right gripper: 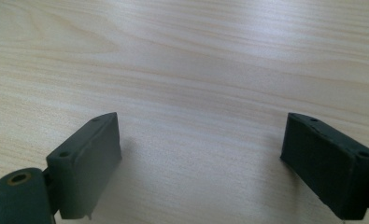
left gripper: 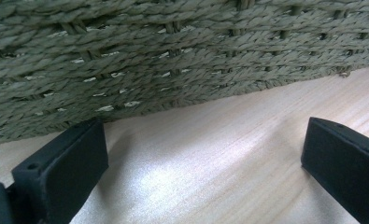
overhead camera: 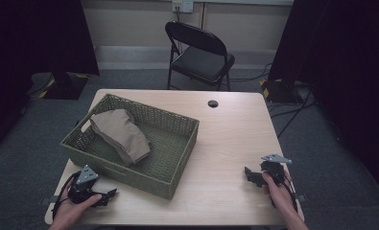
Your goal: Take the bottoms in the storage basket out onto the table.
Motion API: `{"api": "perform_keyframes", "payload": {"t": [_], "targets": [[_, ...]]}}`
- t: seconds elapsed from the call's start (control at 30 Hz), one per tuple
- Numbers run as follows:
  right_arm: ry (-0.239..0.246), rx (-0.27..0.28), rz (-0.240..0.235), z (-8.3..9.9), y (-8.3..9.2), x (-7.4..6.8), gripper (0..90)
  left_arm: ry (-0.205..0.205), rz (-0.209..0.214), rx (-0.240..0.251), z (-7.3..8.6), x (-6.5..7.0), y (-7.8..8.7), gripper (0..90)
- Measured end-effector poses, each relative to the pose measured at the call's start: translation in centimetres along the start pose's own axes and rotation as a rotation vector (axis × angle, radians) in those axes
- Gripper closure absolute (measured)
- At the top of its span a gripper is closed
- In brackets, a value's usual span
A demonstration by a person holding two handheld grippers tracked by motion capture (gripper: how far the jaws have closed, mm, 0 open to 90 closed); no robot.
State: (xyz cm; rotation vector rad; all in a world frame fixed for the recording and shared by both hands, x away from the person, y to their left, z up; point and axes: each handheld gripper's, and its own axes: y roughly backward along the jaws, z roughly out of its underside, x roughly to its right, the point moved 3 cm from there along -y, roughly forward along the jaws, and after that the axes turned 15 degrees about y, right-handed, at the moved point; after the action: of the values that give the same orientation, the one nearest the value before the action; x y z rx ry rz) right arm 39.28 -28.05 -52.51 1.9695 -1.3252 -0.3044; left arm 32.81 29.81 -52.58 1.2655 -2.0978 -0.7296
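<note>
A green woven basket (overhead camera: 175, 127) sits on the left half of the light wood table (overhead camera: 230, 139). Inside it lies a folded tan cloth (overhead camera: 122, 135), towards its left end. My left gripper (overhead camera: 111, 194) rests on the table at the front left corner, just in front of the basket's near wall (left gripper: 173, 60), jaws wide apart with nothing between them. My right gripper (overhead camera: 248, 173) rests near the front right edge, pointing left over bare wood (right gripper: 196, 84), also open and empty.
A black folding chair (overhead camera: 199, 55) stands behind the table. A round cable hole (overhead camera: 213, 103) is in the tabletop near the far edge. Dark curtains hang at both sides, with stand bases and cables on the grey floor.
</note>
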Motion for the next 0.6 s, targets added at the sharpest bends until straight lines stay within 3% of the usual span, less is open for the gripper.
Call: {"api": "perform_keyframes", "payload": {"t": [0.2,0.27,0.33,0.37,0.5,0.6], "targets": [[0.005,0.001,-0.002,0.0,0.0,0.0,10.9,0.002,-0.002,0.004,0.0,0.0,0.1,0.2],[0.005,0.001,-0.002,0.0,0.0,0.0,10.9,0.022,-0.003,0.016,0.0,-0.1,0.1,2.9],[0.005,0.001,-0.002,0.0,0.0,0.0,11.0,0.047,-0.034,0.030,-0.2,-0.2,0.3,10.9],[0.006,0.001,-0.003,0.0,0.0,-0.1,11.0,0.055,-0.031,0.029,-0.3,-0.3,0.4,16.6],[0.007,0.002,-0.005,0.0,0.0,-0.1,10.9,0.062,0.009,0.033,-0.2,-0.4,0.8,15.6],[0.009,0.003,-0.008,-0.1,0.0,-0.2,10.9,0.044,0.004,0.044,-0.4,-0.3,1.1,15.8]]}}
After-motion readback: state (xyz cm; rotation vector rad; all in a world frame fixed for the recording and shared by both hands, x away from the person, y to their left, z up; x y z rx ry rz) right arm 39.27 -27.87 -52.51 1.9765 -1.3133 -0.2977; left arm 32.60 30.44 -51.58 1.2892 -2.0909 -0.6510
